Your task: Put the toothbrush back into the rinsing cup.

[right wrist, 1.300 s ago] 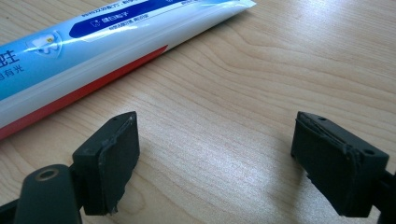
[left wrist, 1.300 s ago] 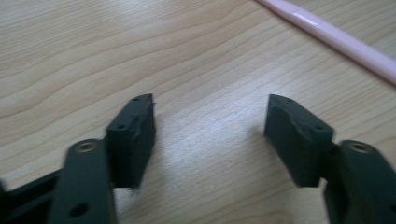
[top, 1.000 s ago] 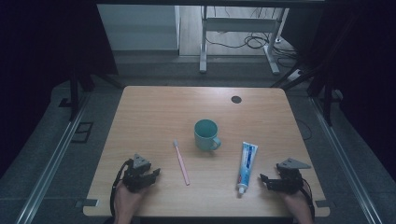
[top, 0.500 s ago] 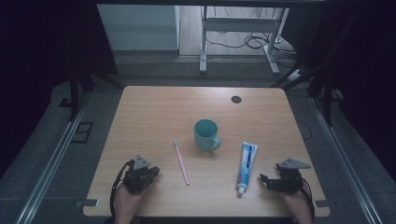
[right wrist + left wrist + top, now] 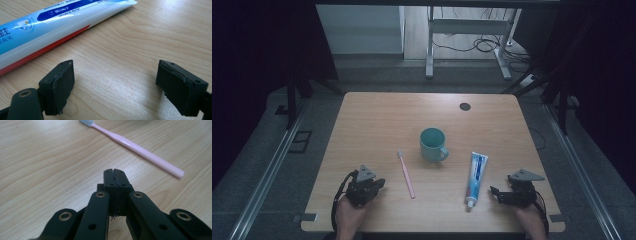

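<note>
Wooden table [image 5: 372,120], high view: left gripper [image 5: 374,185] near the front left edge, right gripper [image 5: 496,192] near the front right edge, both low over the wood, each in a hand.

Left gripper view: left gripper [image 5: 115,176] with jaws pressed together, just closed, nothing between them. Pink toothbrush [image 5: 135,146] flat on the table just ahead and to the right of the tips, apart from them, bristle end at the far top.

High view: toothbrush [image 5: 406,172] lying between left gripper and green mug [image 5: 432,145], handle end toward the front edge. Mug upright mid-table, handle toward the right.

Right gripper view: right gripper [image 5: 115,85] with jaws wide apart, bare wood between the pads. Toothpaste tube [image 5: 50,27] lying flat just beyond the left jaw, not touching.

High view: toothpaste tube [image 5: 476,177] just left of right gripper, cap toward the front edge.
</note>
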Demonstrator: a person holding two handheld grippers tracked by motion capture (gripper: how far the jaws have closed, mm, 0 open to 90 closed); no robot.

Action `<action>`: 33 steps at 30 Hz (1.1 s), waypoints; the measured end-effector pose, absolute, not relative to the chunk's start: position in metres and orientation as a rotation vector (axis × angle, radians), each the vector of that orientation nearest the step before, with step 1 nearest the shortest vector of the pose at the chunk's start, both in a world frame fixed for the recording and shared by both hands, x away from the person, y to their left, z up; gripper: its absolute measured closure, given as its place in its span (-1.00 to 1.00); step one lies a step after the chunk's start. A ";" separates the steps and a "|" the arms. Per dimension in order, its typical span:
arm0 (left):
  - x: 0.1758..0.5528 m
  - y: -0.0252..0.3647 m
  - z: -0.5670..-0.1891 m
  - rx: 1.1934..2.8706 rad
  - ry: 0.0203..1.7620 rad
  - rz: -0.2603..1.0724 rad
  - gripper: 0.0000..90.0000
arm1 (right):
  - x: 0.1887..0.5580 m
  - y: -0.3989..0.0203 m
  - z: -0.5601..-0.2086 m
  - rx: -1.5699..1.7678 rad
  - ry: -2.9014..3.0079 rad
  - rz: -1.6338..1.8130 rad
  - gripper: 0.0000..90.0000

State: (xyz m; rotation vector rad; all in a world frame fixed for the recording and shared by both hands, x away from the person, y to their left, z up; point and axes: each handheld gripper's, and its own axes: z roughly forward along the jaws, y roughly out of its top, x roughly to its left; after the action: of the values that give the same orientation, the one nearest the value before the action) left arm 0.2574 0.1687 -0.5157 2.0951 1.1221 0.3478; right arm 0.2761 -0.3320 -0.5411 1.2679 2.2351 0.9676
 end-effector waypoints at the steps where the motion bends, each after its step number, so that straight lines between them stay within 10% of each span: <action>1: 0.257 0.167 -0.515 2.095 1.119 0.349 0.98 | 0.276 -0.332 -0.541 1.268 2.235 0.968 -0.66; 33: 0.283 0.102 -0.501 2.196 0.959 0.274 0.99 | 0.276 -0.332 -0.541 1.267 2.236 0.967 -0.66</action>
State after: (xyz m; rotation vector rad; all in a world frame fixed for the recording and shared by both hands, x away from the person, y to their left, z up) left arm 0.2825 0.1017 -0.5007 2.1959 0.9591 0.2741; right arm 0.2761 -0.3321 -0.5411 1.2666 2.2360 0.9667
